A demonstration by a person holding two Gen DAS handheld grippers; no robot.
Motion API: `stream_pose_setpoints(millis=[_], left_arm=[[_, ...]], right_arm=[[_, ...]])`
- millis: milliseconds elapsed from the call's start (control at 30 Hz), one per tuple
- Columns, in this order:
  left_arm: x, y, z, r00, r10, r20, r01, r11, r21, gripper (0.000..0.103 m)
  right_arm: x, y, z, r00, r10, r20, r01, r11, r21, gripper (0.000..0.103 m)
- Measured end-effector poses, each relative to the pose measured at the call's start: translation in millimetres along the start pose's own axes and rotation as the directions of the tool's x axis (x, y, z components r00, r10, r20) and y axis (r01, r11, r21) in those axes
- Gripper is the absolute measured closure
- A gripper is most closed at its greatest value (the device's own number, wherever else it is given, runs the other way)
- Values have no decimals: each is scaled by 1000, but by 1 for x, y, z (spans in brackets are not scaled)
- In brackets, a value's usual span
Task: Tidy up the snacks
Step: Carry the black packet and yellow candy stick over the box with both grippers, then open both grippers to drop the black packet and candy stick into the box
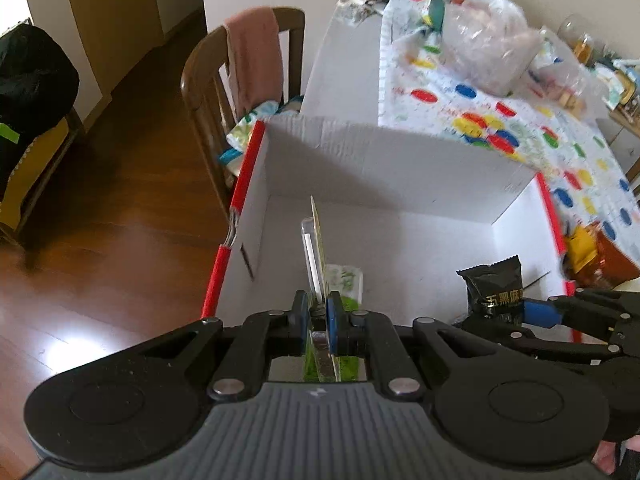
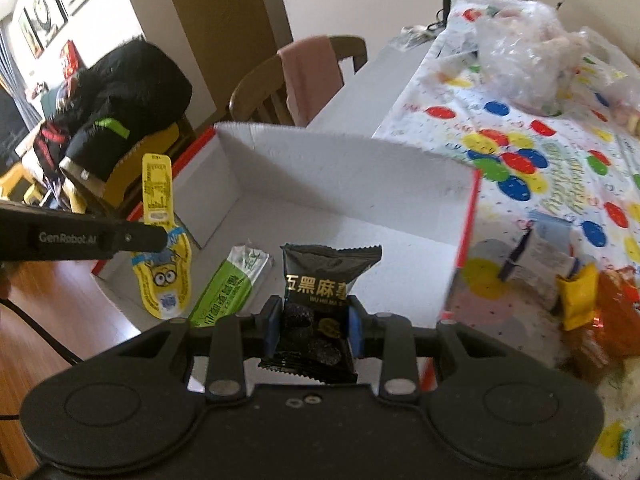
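A white cardboard box (image 1: 400, 168) with red edges stands open on the table; it also shows in the right wrist view (image 2: 340, 168). My left gripper (image 1: 318, 312) is shut on a yellow Minion snack packet (image 1: 316, 248), held edge-on over the box's left side; the right wrist view shows the packet (image 2: 162, 256) hanging from that gripper. My right gripper (image 2: 314, 322) is shut on a black snack packet (image 2: 324, 276), held over the box's near side; it also shows in the left wrist view (image 1: 496, 284). A green snack packet (image 2: 228, 288) lies on the box floor.
A spotted tablecloth (image 2: 540, 152) covers the table right of the box. Yellow and orange snack packets (image 2: 592, 300) and a small white packet (image 2: 548, 248) lie beside the box. Clear plastic bags (image 2: 520, 48) sit at the back. A wooden chair (image 1: 224, 92) with a pink cloth stands behind.
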State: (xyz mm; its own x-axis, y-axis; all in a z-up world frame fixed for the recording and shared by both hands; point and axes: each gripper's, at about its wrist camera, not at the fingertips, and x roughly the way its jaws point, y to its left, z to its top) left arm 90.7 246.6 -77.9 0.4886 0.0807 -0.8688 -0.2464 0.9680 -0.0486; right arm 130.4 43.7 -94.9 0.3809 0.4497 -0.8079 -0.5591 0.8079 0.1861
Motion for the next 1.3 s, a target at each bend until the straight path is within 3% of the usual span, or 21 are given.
stream_pose_setpoints(millis=[367,833,900,1000,1200,1300], left_arm=[[29,-1,-9,997,11,-73,-10,1000,24,93],[20,-8,-15,998,14,-59,-11,999,42,93],[16,-8,-16,998,9,-55,-7,999,42,90],[9,-9,-16,999,0,-42,2,999,36,76],[-11,-19,-18,999,-34,-6,35,998,53,73],[-23,-26,-19,998,-52,19,51,997,65,61]], right_arm=[[33,17,-7,996,-14,-83,12,1000,-21,71],[32,15,-13,995,-49,-89,47,999,-21,66],[29,14,-12,995,-49,-82,48,999,-16,63],[21,13,-12,997,-46,-67,46,999,-6,60],[-1,13,-11,999,-43,-27,43,999,-2,49],[-12,13,-11,999,-43,-8,43,999,5,46]])
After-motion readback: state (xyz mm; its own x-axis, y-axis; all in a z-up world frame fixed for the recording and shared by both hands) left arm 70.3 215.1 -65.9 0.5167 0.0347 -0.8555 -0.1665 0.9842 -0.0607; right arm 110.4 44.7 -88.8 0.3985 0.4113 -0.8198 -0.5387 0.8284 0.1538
